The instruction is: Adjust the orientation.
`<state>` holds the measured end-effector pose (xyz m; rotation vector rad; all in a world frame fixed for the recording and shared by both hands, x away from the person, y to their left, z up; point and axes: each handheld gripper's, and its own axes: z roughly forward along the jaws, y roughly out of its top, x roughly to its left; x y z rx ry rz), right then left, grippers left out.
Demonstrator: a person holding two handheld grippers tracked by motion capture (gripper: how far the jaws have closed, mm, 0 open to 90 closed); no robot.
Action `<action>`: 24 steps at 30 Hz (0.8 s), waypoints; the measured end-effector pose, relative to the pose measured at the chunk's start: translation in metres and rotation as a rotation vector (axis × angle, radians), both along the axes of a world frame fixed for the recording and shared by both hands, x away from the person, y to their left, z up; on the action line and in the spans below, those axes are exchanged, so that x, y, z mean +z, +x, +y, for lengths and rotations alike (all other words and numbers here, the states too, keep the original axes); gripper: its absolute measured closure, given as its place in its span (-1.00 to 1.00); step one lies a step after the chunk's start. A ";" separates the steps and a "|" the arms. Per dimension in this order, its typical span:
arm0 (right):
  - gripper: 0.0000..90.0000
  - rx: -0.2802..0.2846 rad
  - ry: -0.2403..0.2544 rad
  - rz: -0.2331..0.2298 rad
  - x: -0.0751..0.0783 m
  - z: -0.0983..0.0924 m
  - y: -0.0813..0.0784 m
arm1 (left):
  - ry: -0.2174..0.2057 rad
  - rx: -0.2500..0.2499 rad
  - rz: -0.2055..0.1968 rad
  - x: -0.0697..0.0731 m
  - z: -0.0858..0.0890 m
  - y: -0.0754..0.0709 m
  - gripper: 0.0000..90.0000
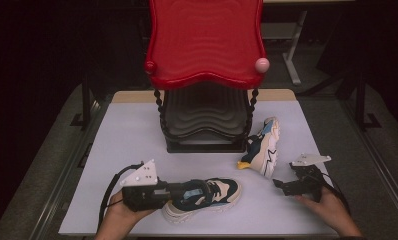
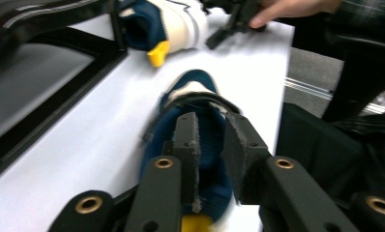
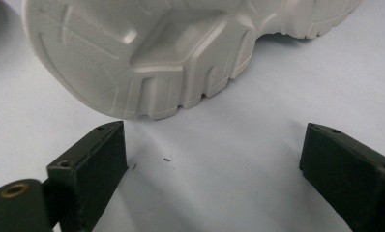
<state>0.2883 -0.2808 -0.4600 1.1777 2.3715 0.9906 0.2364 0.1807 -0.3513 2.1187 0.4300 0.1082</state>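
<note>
1. The left hand-held gripper (image 1: 179,192) has its jaws reaching into the collar of the near shoe (image 1: 207,197), which lies upright on the tabletop (image 1: 132,135) close to the front edge, toe toward the right. In the left gripper view, the two pads (image 2: 188,145) sit apart inside the blue lining with a narrow gap between them; they do not appear to clamp anything.
2. The right hand-held gripper (image 1: 282,186) rests low on the tabletop with its jaws wide apart and nothing between them. Its own view looks straight at the pale sole of the second shoe (image 3: 147,58).
3. The second shoe (image 1: 263,146) lies tipped on its side near the right foot of the shoe rack (image 1: 204,125), sole toward the right hand-held gripper, yellow heel tab toward the near shoe.
4. Risk: with the left pads not pressing on the collar, any lift would likely leave the near shoe behind or let it tip off the jaws.
5. Risk: the near shoe sits near the front edge; a sideways drag could push it off.
6. Risk: the tipped shoe offers a broad sole; a pinch there may slip, so an approach to its collar seems safer.
7. Risk: the red upper tier (image 1: 205,42) overhangs the lower shelf; a raised shoe could strike it.
</note>
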 end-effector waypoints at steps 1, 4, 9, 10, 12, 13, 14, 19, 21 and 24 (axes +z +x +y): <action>-0.81 0.000 0.000 0.000 0.000 0.000 0.000 | 0.011 0.000 0.005 -0.002 -0.002 0.005 0.61; -0.81 0.002 -0.001 0.000 0.000 0.000 0.000 | 0.057 -0.001 0.022 -0.010 -0.009 0.020 0.54; -0.81 0.001 0.000 0.001 0.000 0.000 0.000 | 0.091 -0.021 0.038 -0.021 -0.018 0.037 0.51; -0.81 0.001 0.000 0.001 0.000 0.000 0.000 | 0.099 -0.029 0.040 -0.022 -0.020 0.039 0.51; -0.81 0.001 0.000 0.002 0.000 0.000 0.000 | 0.103 -0.043 0.042 -0.025 -0.024 0.042 0.51; -0.81 0.001 0.000 0.002 0.000 0.000 0.000 | 0.103 -0.051 0.045 -0.026 -0.025 0.043 0.51; -0.81 0.001 0.001 0.002 0.000 0.000 0.000 | 0.103 -0.051 0.045 -0.026 -0.025 0.043 0.52; -0.81 0.001 0.001 0.002 0.000 0.000 0.001 | 0.109 -0.100 0.050 -0.027 -0.031 0.047 0.59; -0.81 0.000 0.002 0.002 0.000 0.000 0.001 | 0.114 -0.107 0.033 -0.026 -0.032 0.046 0.70; -0.81 0.000 0.003 0.003 0.000 0.000 0.001 | 0.125 -0.113 0.008 -0.024 -0.033 0.046 0.84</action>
